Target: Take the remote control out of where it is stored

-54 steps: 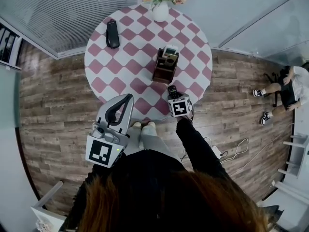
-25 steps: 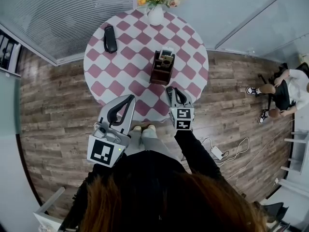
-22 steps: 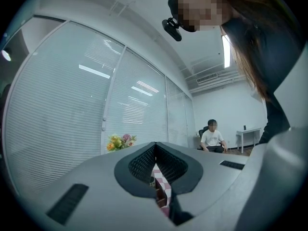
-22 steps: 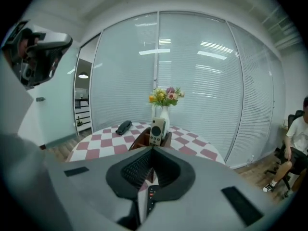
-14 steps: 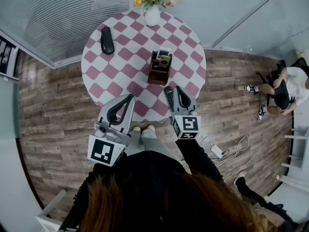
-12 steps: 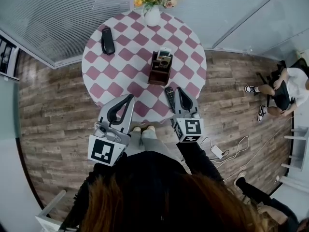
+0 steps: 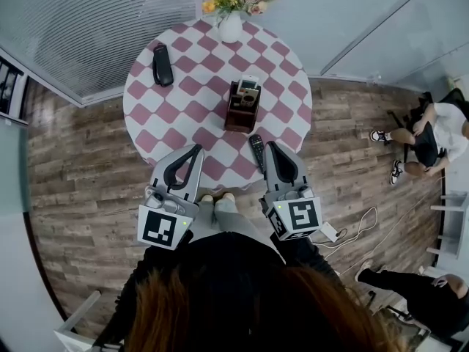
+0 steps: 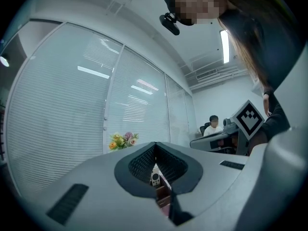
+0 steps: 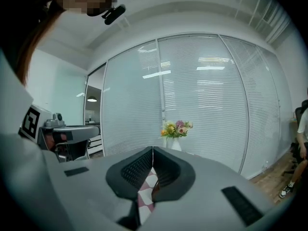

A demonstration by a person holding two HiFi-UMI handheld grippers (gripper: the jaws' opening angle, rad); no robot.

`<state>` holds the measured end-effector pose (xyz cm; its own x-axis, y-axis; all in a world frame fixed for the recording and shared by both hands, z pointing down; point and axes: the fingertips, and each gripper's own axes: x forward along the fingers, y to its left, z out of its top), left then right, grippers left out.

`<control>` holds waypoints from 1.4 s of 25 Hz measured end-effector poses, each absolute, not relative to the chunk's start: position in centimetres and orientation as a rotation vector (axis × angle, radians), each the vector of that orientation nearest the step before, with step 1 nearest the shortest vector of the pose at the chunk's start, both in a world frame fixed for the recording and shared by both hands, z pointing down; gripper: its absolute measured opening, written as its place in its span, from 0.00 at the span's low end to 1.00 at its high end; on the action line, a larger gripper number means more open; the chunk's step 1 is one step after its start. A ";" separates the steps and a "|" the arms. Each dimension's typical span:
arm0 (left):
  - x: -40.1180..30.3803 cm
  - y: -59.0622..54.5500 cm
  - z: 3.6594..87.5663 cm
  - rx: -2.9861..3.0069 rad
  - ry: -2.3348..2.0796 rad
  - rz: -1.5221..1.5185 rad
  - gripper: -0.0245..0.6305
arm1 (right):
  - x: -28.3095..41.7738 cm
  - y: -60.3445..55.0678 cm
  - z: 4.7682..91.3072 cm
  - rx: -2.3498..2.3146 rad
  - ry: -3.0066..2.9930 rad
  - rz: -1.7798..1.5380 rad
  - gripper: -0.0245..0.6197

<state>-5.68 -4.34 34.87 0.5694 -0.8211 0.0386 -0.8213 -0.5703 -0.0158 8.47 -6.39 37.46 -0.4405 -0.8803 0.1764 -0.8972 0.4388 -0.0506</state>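
Observation:
A brown wooden holder (image 7: 242, 110) stands mid-table with a white remote (image 7: 249, 84) upright in it. On the round pink-and-white checked table (image 7: 168, 116), a black remote (image 7: 256, 151) lies flat near the front edge. My right gripper (image 7: 270, 145) is shut and empty, raised just right of that black remote and apart from it. My left gripper (image 7: 196, 148) hovers shut and empty over the front edge. In the left gripper view the holder and white remote (image 8: 155, 178) show below the closed tips (image 8: 155, 143). The right gripper view shows the tips (image 9: 153, 148) together above checked cloth (image 9: 146, 189).
A second black handset (image 7: 161, 64) lies at the table's far left. A white vase of flowers (image 7: 233, 22) stands at the far edge. A power strip and cables (image 7: 327, 231) lie on the wood floor to the right. One person sits at right (image 7: 432, 127), another is at lower right (image 7: 425, 306).
My right gripper has lifted and drawn back from the table's edge toward my body, tilting up to near level. The black remote stays flat on the table. The left gripper has kept still.

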 end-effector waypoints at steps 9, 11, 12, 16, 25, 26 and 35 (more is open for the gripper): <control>-5.2 -5.0 35.7 2.770 -1.459 0.102 0.05 | 7.7 -6.4 36.6 1.569 -2.587 0.207 0.06; -5.3 -5.2 35.7 2.762 -1.459 0.084 0.05 | 7.6 -6.6 36.6 1.567 -2.588 0.212 0.06; -5.3 -5.3 35.7 2.760 -1.459 0.082 0.05 | 7.6 -6.7 36.6 1.568 -2.588 0.214 0.06; -5.3 -5.6 35.7 2.753 -1.460 0.083 0.05 | 7.5 -7.1 36.6 1.576 -2.586 0.231 0.06; -5.1 -5.7 34.8 2.771 -1.444 0.087 0.05 | 8.5 -9.2 38.4 1.650 -2.523 0.265 0.07; -5.0 -5.6 34.7 2.777 -1.440 0.094 0.05 | 8.7 -9.8 38.9 1.669 -2.513 0.269 0.07; -5.2 -5.4 34.5 2.775 -1.448 0.104 0.05 | 7.8 -15.7 44.5 1.768 -2.389 0.391 0.07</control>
<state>-5.18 -5.38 34.53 0.5704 -0.8190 0.0630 -0.8196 -0.5725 -0.0222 7.81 -15.68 44.46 -0.2977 -0.9164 0.2677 -0.9539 0.2742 -0.1221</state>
